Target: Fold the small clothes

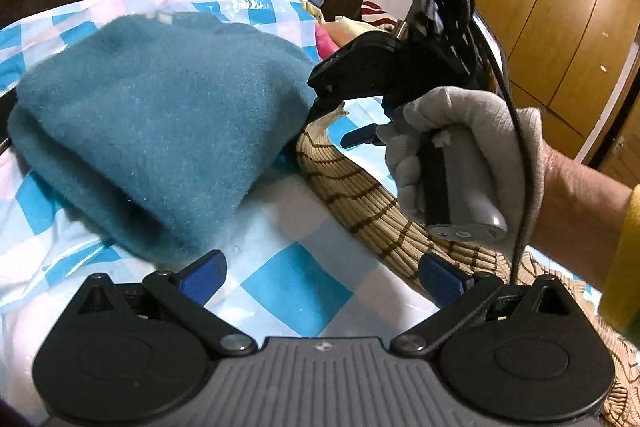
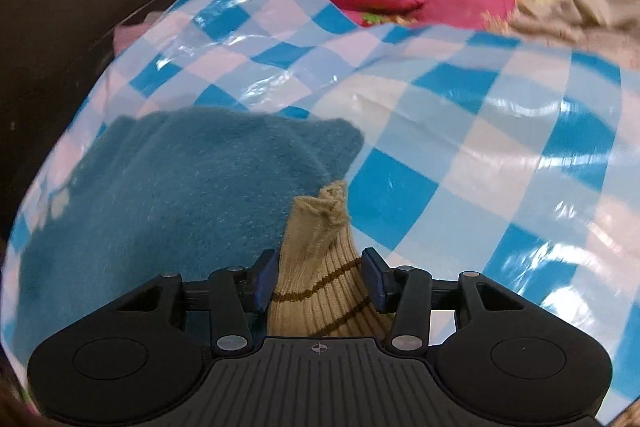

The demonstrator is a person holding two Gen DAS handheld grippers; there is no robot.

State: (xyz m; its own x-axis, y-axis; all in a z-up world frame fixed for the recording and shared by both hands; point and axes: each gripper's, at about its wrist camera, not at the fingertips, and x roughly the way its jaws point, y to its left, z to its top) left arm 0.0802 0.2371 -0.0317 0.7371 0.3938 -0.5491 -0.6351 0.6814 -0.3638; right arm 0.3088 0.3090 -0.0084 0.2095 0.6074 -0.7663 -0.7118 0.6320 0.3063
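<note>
Right gripper (image 2: 318,281) clamped on striped beige knit (image 2: 320,291), cuff bunched, lifted for folding | left gripper (image 1: 320,273) spread wide, empty, above checkered plastic sheet (image 1: 296,283) | teal sweater (image 1: 160,131) heaped toward headboard-side edge

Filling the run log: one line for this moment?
right gripper: shut on striped beige knit | left gripper: open, empty | teal garment: on checkered sheet

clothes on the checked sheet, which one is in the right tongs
The beige striped knit, pinched between the right tongs; the plain teal fleece lies loose beside it.
</note>
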